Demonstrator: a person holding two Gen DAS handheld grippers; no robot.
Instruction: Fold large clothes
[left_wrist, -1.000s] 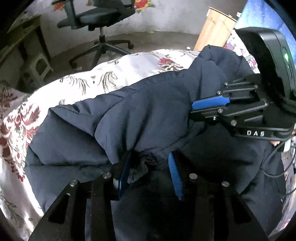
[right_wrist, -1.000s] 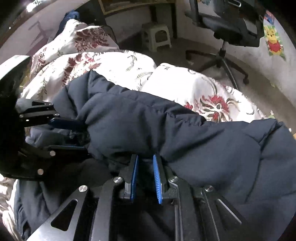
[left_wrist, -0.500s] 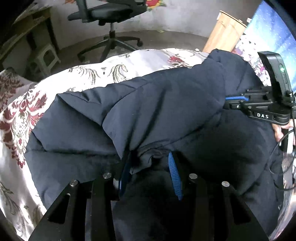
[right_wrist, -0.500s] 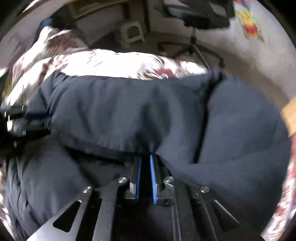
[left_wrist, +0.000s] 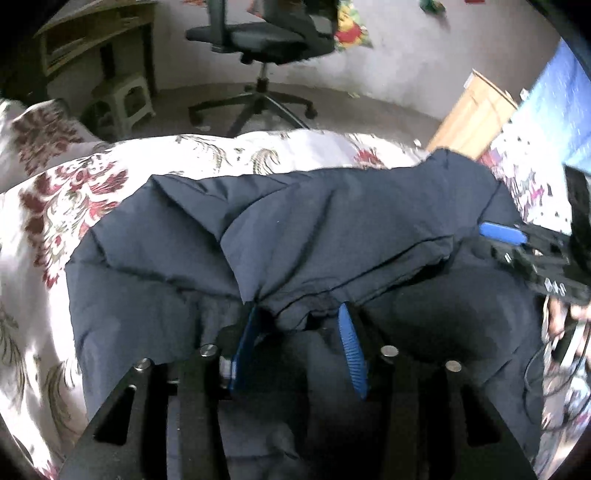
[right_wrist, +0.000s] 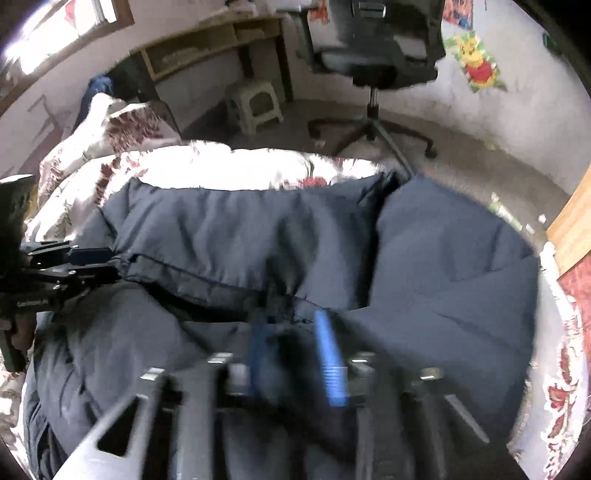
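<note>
Navy padded jacket (left_wrist: 332, 229) spread on the floral bedspread (left_wrist: 66, 192), long axis running side to side, parallel to the bed's far edge, one end toward the wooden cabinet (left_wrist: 472, 114), the other toward the pillow (right_wrist: 122, 122). Upper layer doubled over toward the near side, its stitched hem lying across the jacket's middle, apparently just laid down to halve the bulk. Left hand-held gripper (left_wrist: 299, 343) opening, jaws spreading, hem bunched between the blue pads; still touching the left pad or not, cannot tell. Right hand-held gripper (right_wrist: 295, 350) opening too, blurred, jaws parted with hem fabric just ahead of the tips and no pinch visible. Both placed along the hem, likely for letting the fold settle evenly.
</note>
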